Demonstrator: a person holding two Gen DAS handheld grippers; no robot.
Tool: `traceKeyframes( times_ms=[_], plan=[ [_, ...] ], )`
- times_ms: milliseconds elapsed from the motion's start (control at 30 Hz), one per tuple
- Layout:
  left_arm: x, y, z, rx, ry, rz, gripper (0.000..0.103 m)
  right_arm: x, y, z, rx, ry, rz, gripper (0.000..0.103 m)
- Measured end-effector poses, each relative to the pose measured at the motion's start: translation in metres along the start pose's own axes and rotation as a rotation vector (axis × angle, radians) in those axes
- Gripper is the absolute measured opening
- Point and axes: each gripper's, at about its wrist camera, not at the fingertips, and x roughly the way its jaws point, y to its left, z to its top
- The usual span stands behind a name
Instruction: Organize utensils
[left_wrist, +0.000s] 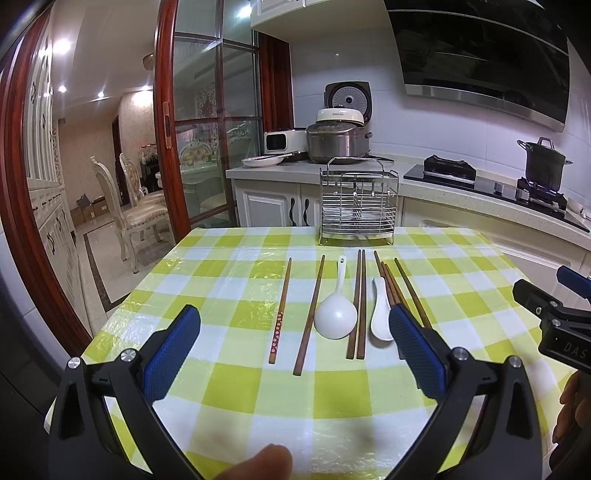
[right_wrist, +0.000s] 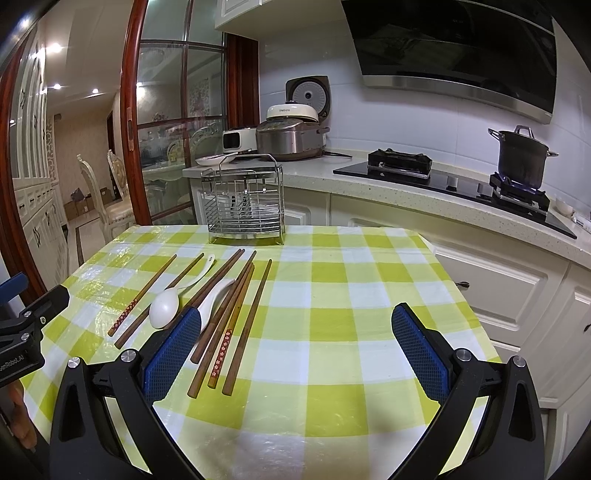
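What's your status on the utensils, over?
Left gripper and right gripper open, empty, above the table. Chopsticks and two white spoons flat on the checked cloth. Wire utensil rack upright at far edge. Path unobstructed.

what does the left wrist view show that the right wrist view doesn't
Only the left wrist view: the open left tool from behind, a fingertip at the bottom edge, and the right tool's black body at the right edge.

Only the right wrist view: the open right tool from behind, and a flower-patterned chopstick lying among the right-hand chopsticks.

Both: the green-and-white checked tablecloth, the large white ladle-shaped spoon, the small white spoon and the wire metal utensil rack.
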Motion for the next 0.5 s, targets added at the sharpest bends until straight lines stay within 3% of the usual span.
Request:
traceKeyframes(
  times_ms=[500],
  plan=[
    [-0.0027,0.0031,0.0016,-0.004,0.001,-0.002,0.099,0.0000,0.0002,-0.0003,0.000,-0.002,-0.001,0.097]
  ],
)
